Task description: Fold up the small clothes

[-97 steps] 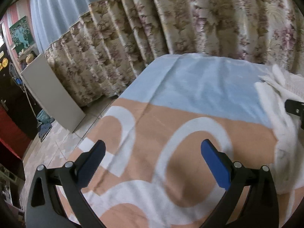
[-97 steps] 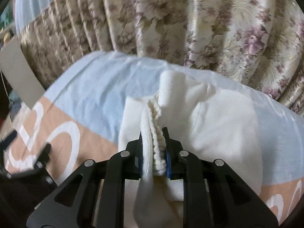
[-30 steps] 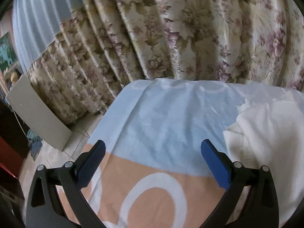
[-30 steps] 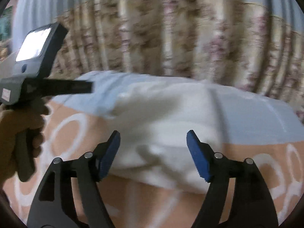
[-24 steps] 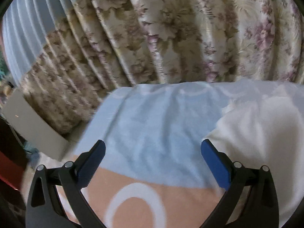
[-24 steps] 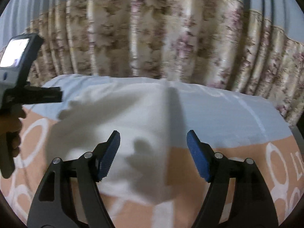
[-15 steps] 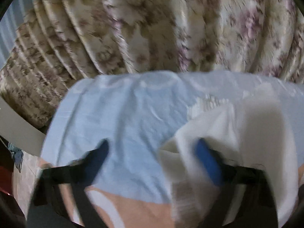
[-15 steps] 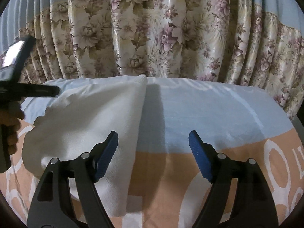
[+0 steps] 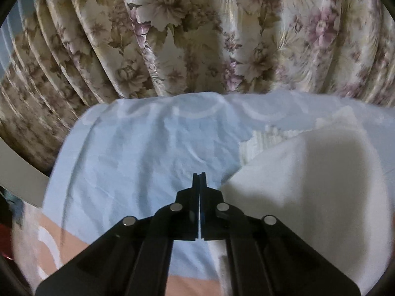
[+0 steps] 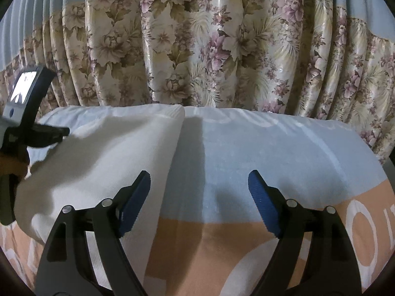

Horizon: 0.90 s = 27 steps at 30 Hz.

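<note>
A white garment [image 9: 308, 185] lies folded on a blue and orange blanket [image 9: 138, 148]. In the left wrist view my left gripper [image 9: 199, 176] is shut, its tips just left of the garment's left edge, with nothing seen between the fingers. In the right wrist view the garment [image 10: 111, 160] lies at the left. My right gripper [image 10: 198, 197] is open and empty, its left finger over the garment's right edge. The left gripper's body shows at the far left, held by a hand.
Floral curtains [image 10: 209, 49] hang right behind the blanket's far edge. The blanket [image 10: 271, 153] stretches on to the right of the garment. A white board [image 9: 14, 172] leans at the far left, beyond the blanket's edge.
My right gripper let go of the garment and opened, then drew to the right. My left gripper moved in to the garment's left edge and went from open to shut.
</note>
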Motion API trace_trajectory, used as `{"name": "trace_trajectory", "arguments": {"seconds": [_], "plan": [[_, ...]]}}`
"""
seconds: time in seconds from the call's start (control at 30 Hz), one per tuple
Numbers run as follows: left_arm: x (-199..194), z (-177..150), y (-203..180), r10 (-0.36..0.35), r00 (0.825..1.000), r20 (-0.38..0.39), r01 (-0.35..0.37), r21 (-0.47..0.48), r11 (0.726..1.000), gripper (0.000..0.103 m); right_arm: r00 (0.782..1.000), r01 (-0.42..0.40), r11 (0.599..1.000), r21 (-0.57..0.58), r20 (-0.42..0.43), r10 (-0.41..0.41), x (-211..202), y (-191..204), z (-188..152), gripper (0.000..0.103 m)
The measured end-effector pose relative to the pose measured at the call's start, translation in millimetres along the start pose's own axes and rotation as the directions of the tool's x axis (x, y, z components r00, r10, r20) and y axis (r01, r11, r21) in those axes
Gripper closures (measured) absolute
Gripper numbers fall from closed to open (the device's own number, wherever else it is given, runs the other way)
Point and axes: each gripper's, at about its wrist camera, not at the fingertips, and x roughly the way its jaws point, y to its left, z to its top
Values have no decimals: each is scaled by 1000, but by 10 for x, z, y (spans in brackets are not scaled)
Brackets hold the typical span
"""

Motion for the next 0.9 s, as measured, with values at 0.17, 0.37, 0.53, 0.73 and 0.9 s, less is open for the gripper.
{"name": "trace_trajectory", "arguments": {"seconds": [0.17,0.37,0.53,0.73,0.9], "plan": [[-196,51,-69,-145,989,-3,144,-49,988,75,1000,-1,1000,-14,4,1,16,14,32,18],[-129,13,-293,-126,992,-20,125,-14,992,46,1000,-11,1000,-19,-9,11,72,61,25,18],[-42,-2,-298,-125,992,-16,125,13,992,94,1000,-8,999,-37,-11,7,133,62,34,18],[-33,21,-293,-86,996,19,85,42,996,95,999,41,998,-38,-5,-41,246,-36,55,18],[-7,120,-243,-69,997,33,68,38,997,95,998,66,997,-26,-6,-66,324,-128,116,18]]}}
